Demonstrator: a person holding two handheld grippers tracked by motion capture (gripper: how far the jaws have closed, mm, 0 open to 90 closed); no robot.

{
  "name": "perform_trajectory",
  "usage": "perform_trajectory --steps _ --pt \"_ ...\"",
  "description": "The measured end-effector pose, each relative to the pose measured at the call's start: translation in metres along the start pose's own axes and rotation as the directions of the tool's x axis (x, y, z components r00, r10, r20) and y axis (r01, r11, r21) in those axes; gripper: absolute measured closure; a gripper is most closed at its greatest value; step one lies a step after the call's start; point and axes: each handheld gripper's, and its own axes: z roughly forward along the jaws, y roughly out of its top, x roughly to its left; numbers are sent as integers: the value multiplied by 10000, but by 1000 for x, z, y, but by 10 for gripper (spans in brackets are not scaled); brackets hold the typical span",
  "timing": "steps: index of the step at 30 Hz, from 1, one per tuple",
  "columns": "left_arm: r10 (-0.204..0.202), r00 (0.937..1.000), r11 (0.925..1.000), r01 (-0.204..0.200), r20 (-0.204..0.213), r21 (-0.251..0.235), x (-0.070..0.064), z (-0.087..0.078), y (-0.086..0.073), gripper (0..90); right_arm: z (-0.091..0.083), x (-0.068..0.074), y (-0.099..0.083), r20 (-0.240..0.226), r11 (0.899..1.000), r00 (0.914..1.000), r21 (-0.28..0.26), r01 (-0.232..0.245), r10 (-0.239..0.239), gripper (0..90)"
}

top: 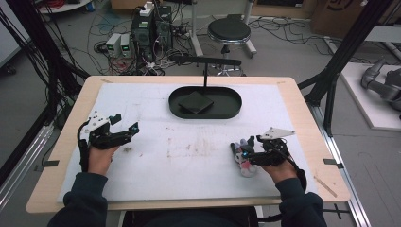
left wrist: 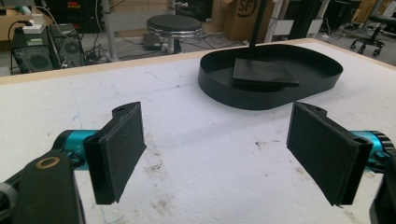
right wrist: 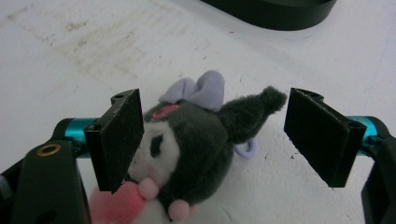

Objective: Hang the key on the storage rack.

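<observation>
A black oval tray point(top: 189, 111) holding a dark slab point(top: 195, 102) is sitting far across the white mat point(top: 189, 156). The plush toy point(right wrist: 187, 149) is lying near right, between the right gripper's point(right wrist: 212, 135) released jaws. The left gripper point(left wrist: 219, 154) is hovering spread, holding nothing.

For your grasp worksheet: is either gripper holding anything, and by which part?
Nothing is held. The right gripper stands open around the plush toy's head; the left gripper is open.
</observation>
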Motion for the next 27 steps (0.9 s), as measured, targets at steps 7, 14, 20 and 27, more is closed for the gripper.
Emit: perform_trajectory --steps 7,14,20,27 --pt "-36 10000 10000 36 59 87 0 0 -1 199 13 14 0 298 9899 9995 1409 -131 90 159" --pt "-52 9999 9999 50 97 164 0 2 -2 200 25 17 -4 -398 9783 9992 2067 154 -73 154" --pt "-54 9999 9998 52 89 179 0 2 -2 203 28 21 -2 -1131 9768 9924 2020 710 -487 351" --pt "-69 10000 9997 67 46 241 1 3 -3 206 18 10 3 -1173 9937 9921 970 563 -447 407"
